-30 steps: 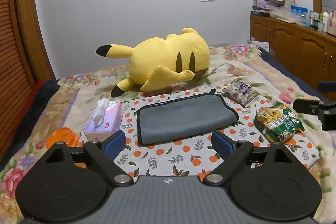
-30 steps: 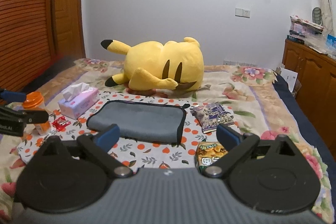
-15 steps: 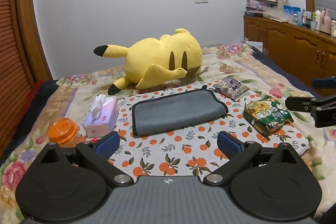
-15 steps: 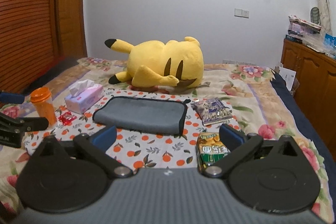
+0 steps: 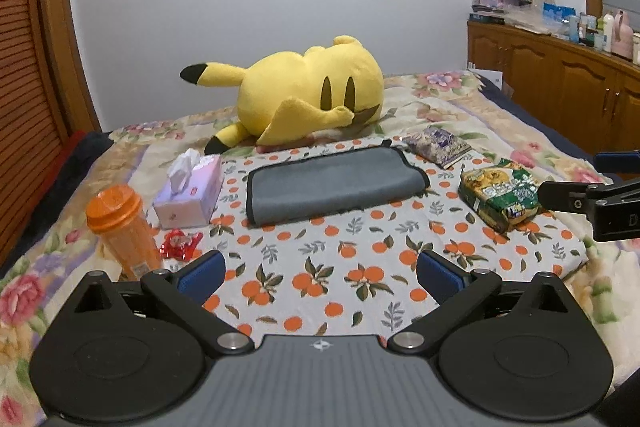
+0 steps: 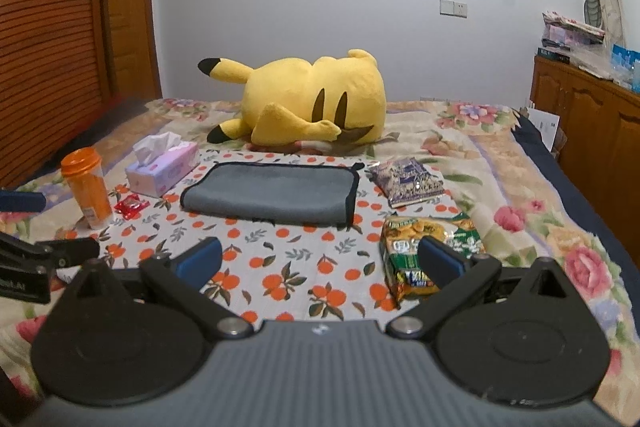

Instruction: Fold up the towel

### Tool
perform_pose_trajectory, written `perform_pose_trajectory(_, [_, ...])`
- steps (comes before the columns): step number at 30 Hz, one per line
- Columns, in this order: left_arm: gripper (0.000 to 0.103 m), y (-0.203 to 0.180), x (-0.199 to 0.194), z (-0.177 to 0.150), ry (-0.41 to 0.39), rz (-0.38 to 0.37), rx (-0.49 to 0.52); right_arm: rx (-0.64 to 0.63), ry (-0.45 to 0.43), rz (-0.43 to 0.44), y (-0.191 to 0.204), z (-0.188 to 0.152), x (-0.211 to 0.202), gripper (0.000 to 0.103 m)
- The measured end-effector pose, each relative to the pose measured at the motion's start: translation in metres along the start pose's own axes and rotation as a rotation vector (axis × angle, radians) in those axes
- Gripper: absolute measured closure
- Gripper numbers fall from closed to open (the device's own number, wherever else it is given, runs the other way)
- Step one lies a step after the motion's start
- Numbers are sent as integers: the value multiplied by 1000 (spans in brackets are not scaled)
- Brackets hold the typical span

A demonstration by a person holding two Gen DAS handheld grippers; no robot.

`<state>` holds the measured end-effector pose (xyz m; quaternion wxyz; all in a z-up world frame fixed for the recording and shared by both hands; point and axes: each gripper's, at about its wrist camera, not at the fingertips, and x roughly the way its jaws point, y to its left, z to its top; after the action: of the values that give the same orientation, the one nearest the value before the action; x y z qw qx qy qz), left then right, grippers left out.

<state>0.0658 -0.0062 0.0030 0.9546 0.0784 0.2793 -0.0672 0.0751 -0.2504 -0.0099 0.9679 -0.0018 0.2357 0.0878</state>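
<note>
1. Grey towel (image 5: pixel 334 183) lies folded on the orange-print cloth (image 5: pixel 320 267) spread over the bed, at twelve o'clock from both grippers and well apart from them. Its folded edge faces the cameras.
2. Compared with a second ago, both views have drawn back: the towel sits smaller and farther up in each picture, and the orange bottle (image 5: pixel 120 223) and red wrapper (image 5: pixel 180 245) at ten o'clock now show fully in the left view.
3. Left gripper (image 5: pixel 320 275) has spread its fingers from nearly full to their widest; nothing lies between them but bare cloth.
4. Right gripper (image 6: pixel 320 263) stands just as wide apart and empty, its right finger in front of the green snack bag (image 6: pixel 424 255) at two o'clock without gripping it.
5. My reading: with the towel doubled over and neat and both grippers released and withdrawing, the fold looks finished, or one more fold remains to start.
6. Tissue box (image 5: pixel 190 193) and yellow plush (image 5: pixel 308 95) appear unmoved.
</note>
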Motion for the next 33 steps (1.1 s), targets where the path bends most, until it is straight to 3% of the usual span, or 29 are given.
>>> perform_pose_trajectory(8, [0,1,1,-16,19,8,-45,6,8,-2,2,-11,-4,0])
perform_pose_trajectory(33, [0,-1,5,-44,70,20,-46,25,58,-10,1,-42,-2,0])
